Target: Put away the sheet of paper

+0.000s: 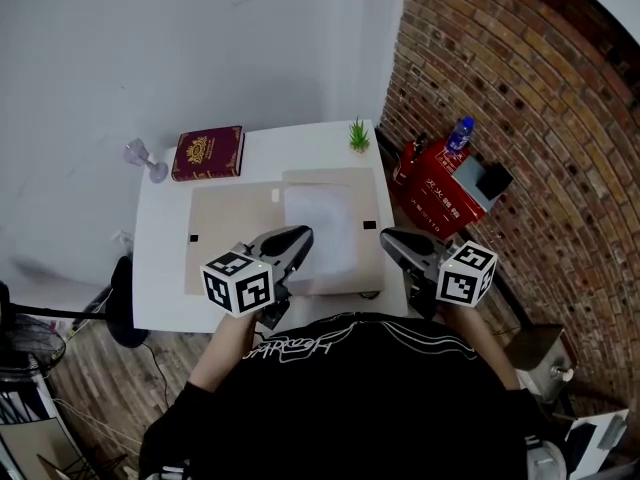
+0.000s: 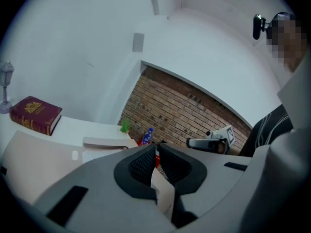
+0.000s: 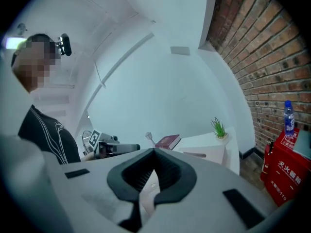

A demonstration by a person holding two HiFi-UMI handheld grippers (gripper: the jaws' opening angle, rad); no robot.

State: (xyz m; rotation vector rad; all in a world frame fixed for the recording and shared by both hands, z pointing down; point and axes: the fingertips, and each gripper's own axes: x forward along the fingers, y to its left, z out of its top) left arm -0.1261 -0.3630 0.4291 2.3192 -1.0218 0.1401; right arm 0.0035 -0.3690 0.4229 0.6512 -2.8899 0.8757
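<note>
- Seen from above, a white sheet of paper (image 1: 322,226) lies flat on the right half of what looks like a tan folder (image 1: 230,238). The folder is on a white table (image 1: 160,268), and the paper sits ahead of my two grippers and between them.
- My left gripper (image 2: 156,147) hangs above the paper's near edge, fingers pressed almost together with only a sliver between. I see nothing pinched, just a tan strip beyond the slit.
- My right gripper (image 3: 154,152) sits at the table's right edge, fingers closed tip to tip and holding nothing.
- To do the pickup well, I judge I should spread the left fingers before lowering and come in shallow at the near edge. Then I would pinch one corner and steady the folder with the right.
- The paper's long axis runs away from me toward the back wall, with a short edge facing me.
</note>
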